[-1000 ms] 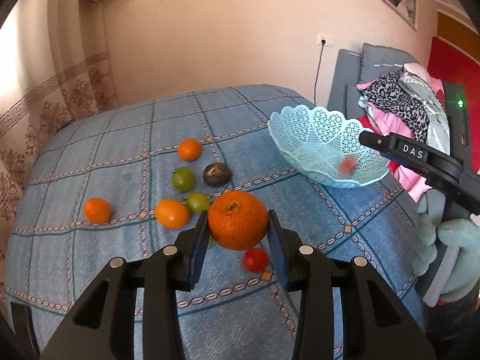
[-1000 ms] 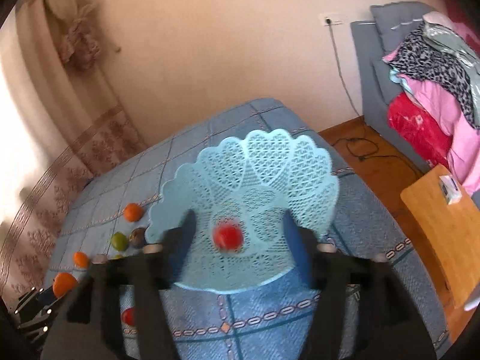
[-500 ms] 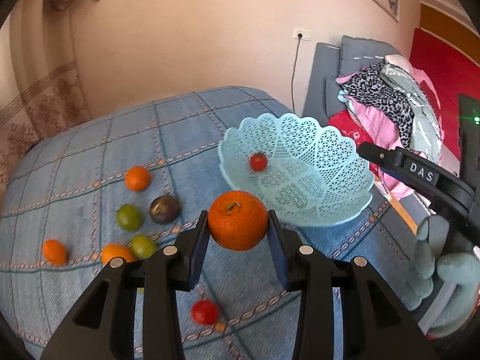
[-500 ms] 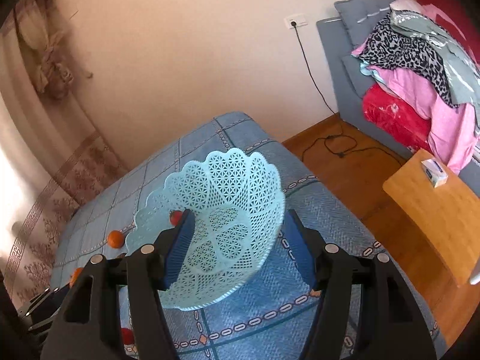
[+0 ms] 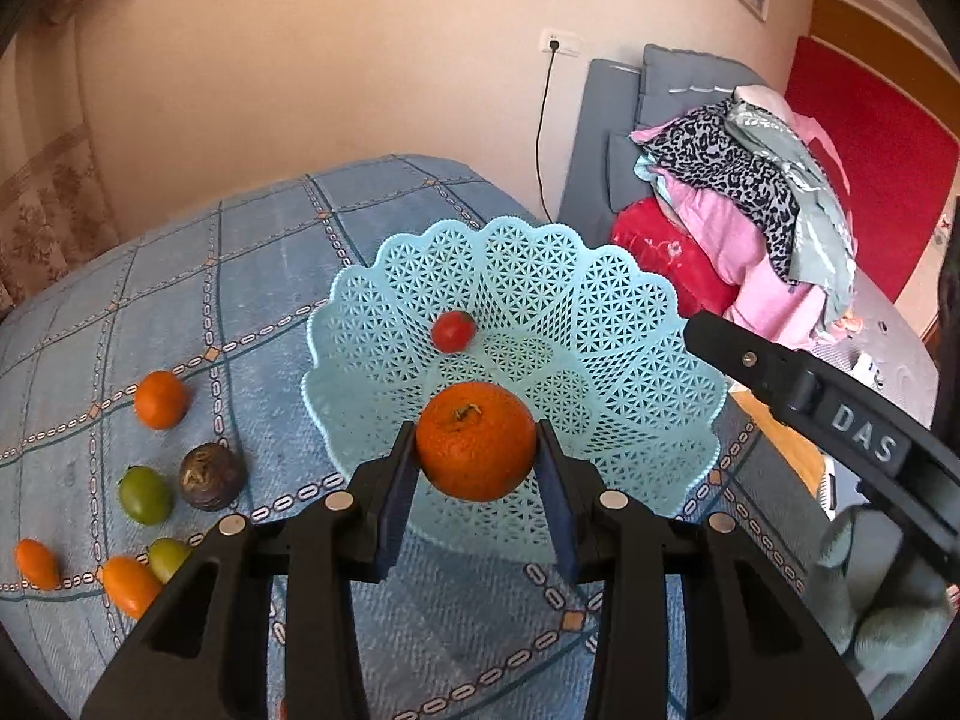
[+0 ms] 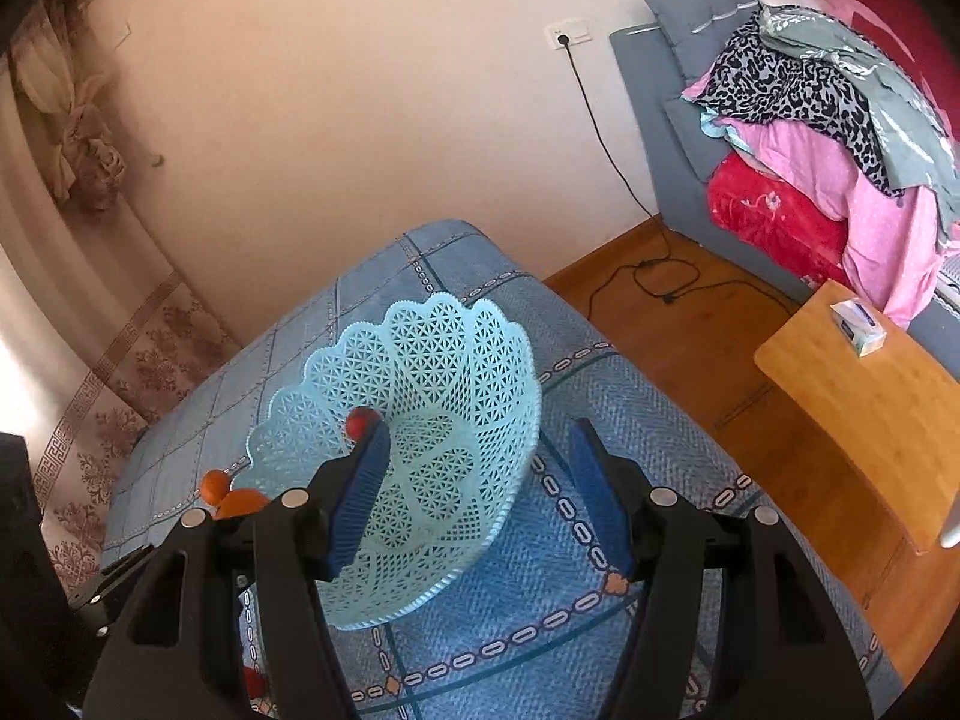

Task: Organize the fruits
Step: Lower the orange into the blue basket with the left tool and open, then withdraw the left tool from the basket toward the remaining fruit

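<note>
While loose fruits (image 5: 157, 492) sit at 9 o'clock on the blue bedspread (image 5: 252, 276), left gripper (image 5: 477, 468) clamps orange (image 5: 476, 441) before tilted basket (image 5: 600, 324), tomato (image 5: 453, 330) inside, right gripper (image 6: 480, 480) spread wide, one finger inside basket, grip unclear.

The left gripper (image 5: 477, 501) is matte black plastic with blue pads (image 5: 395, 510) and round silver screws on its fingers. The right gripper (image 6: 480, 501) has the same look; at the right of the left view its side carries white letters "DAS". A pale green glove (image 5: 870, 594) shows at lower right.
</note>
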Demonstrator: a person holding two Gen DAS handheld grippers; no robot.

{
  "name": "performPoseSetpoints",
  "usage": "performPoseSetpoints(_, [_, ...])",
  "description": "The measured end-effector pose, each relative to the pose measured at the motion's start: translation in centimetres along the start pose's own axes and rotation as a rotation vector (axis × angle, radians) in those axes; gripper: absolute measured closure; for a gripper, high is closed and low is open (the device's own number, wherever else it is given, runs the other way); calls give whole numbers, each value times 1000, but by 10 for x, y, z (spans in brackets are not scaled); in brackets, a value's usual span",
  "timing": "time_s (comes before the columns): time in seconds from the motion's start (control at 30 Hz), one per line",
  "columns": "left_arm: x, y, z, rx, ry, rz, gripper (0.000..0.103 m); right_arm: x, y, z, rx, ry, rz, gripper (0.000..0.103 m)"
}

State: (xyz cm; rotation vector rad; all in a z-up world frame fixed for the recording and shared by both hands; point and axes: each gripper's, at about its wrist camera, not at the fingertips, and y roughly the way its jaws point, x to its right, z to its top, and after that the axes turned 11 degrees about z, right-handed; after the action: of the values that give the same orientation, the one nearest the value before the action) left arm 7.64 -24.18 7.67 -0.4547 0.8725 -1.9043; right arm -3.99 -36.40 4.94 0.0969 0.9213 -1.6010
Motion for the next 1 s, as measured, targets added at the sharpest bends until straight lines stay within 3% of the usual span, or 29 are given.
performPoseSetpoints(0.03, [-1, 1, 0, -3, -11, -3, 30, 1, 0, 0, 1, 1, -1, 39])
performPoseSetpoints(0.1, [-6, -3, 0, 34, -40, 22, 18, 2, -1, 1, 4, 5, -4, 39])
performPoseSetpoints(0.43, [-35, -18, 2, 55, -126, 56, 18, -1, -5, 0, 16, 7, 5, 39])
performPoseSetpoints(1.0, [-61, -56, -8, 90, -155, 132, 17, -22, -22, -4, 35, -38, 66, 37])
